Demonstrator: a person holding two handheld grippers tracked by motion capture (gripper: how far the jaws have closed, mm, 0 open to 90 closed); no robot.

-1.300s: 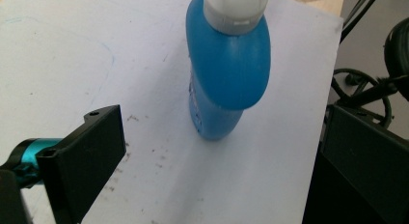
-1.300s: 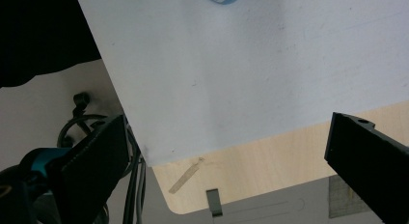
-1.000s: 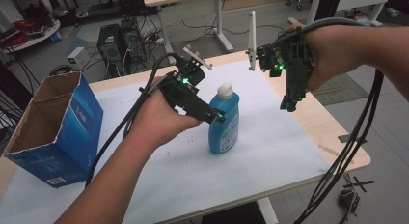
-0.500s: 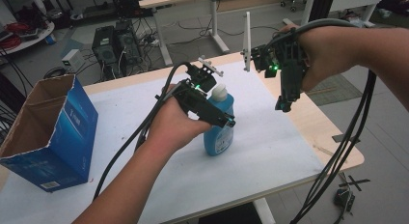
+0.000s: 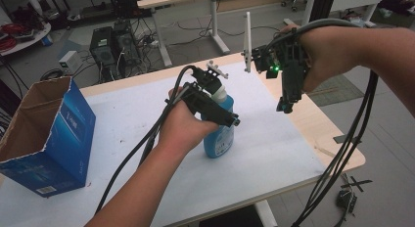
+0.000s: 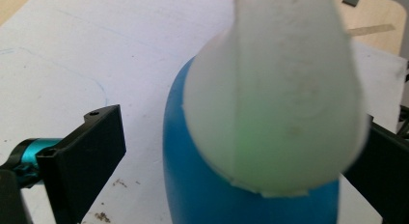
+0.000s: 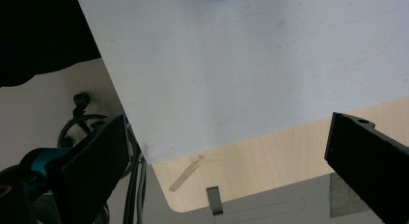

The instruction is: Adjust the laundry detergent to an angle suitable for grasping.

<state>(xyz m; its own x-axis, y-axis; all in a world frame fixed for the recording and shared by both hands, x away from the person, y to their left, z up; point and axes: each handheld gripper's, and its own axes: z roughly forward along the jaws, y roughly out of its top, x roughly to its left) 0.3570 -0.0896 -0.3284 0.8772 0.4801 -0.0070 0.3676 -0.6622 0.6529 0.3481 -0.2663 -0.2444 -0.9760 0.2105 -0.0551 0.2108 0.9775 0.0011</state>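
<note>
Left gripper has advanced over the blue bottle; jaws spread wide astride it, not yet clamped. Right gripper hangs open, empty.

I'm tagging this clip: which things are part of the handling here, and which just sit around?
In play:
blue bottle with its white cap
left gripper, open around the bottle
right gripper, open, held above the table

Lying about:
blue cardboard box
white sheet
</note>
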